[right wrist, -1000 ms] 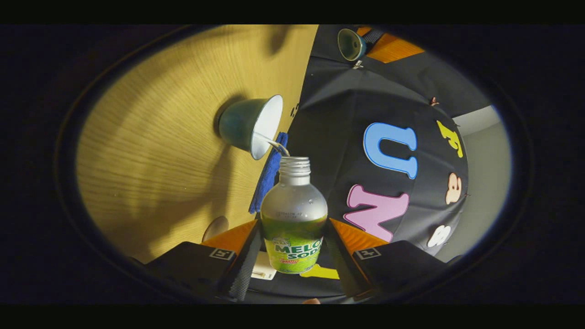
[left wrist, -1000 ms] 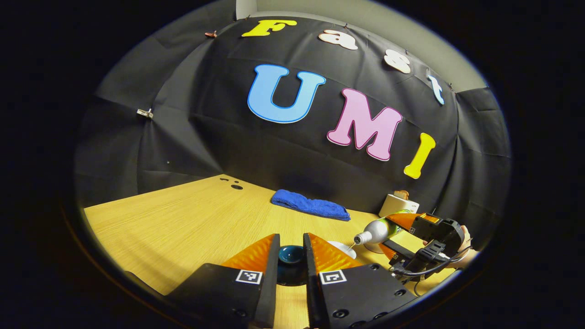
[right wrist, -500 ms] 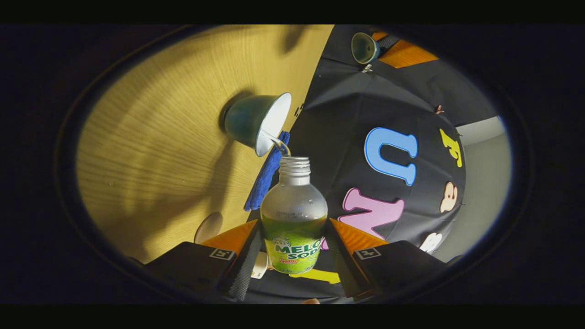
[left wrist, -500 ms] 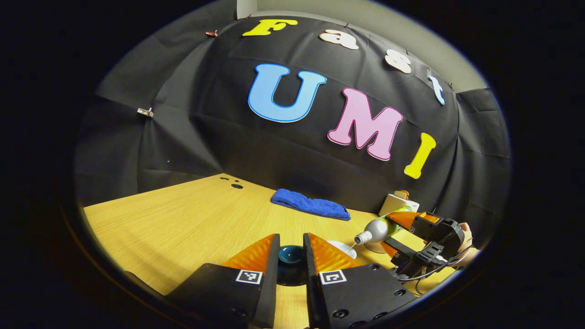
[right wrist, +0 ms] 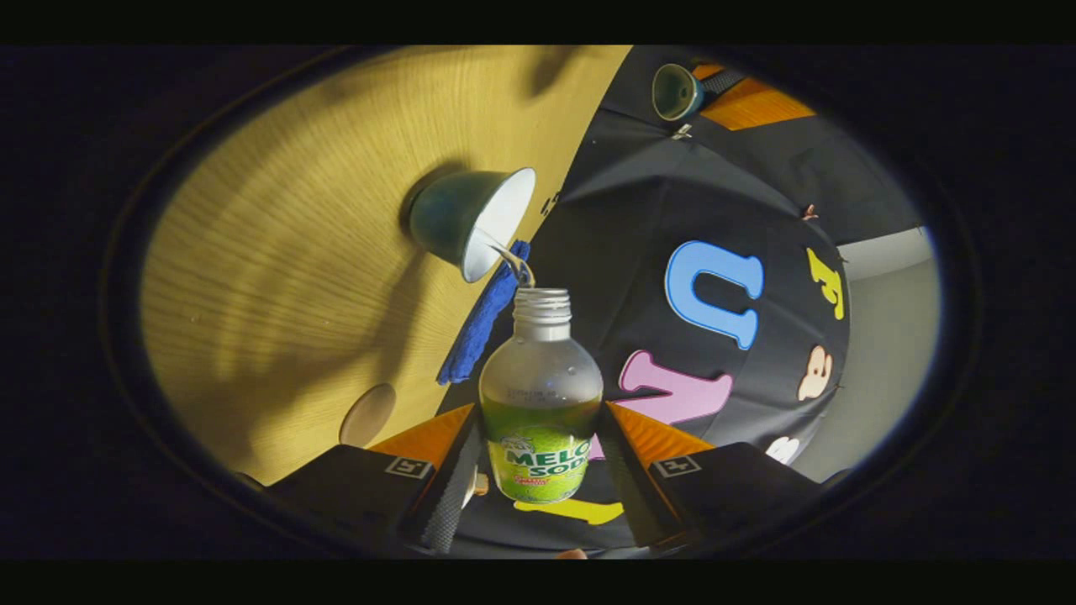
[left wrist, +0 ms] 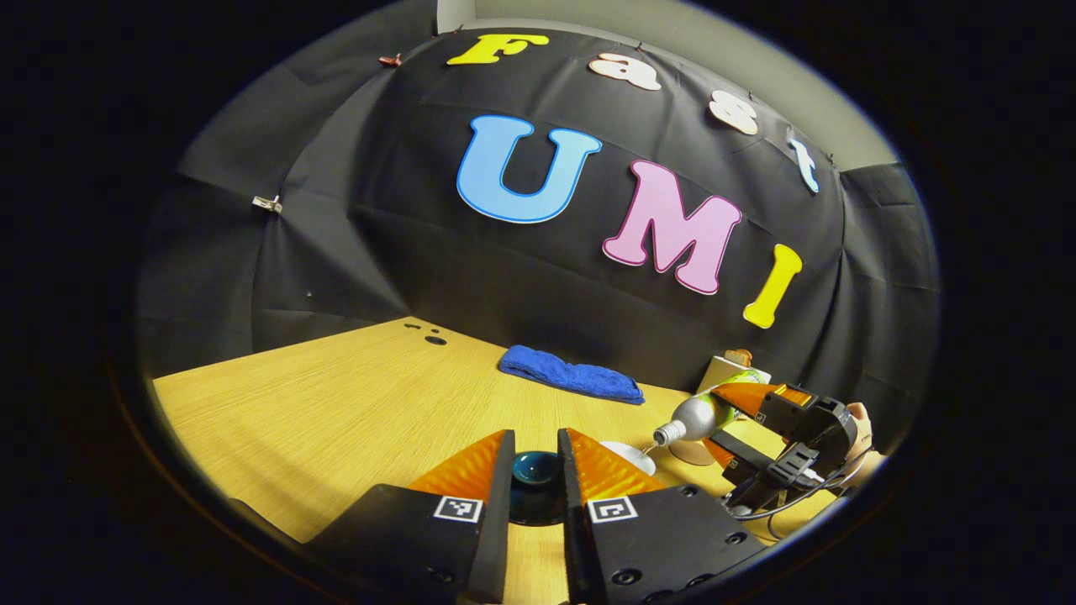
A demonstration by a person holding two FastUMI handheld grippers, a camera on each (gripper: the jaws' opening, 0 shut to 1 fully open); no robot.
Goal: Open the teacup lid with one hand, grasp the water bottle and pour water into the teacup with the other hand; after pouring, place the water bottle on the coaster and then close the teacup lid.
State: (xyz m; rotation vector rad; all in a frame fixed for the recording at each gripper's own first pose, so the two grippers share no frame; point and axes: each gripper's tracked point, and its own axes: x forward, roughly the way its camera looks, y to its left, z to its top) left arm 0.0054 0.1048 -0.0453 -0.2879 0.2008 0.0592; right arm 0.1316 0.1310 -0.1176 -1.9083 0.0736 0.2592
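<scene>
Right gripper view: the right claw (right wrist: 538,470) clamps the bottle (right wrist: 540,395) by its labelled lower part, tipped toward the cup (right wrist: 471,223) on the tabletop (right wrist: 319,193). A thin stream runs from the uncapped mouth over the cup's white rim. The coaster (right wrist: 367,414) lies bare nearby, a blue towel (right wrist: 479,323) beyond. In the left gripper view, the left claw (left wrist: 535,470) pinches the lid (left wrist: 535,467), held clear of the cup.

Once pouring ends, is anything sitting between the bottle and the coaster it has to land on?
Nothing visible does. The right gripper holds the water bottle tilted over the teacup, and the coaster lies bare on the table beside the cup. The blue towel lies farther back.
</scene>
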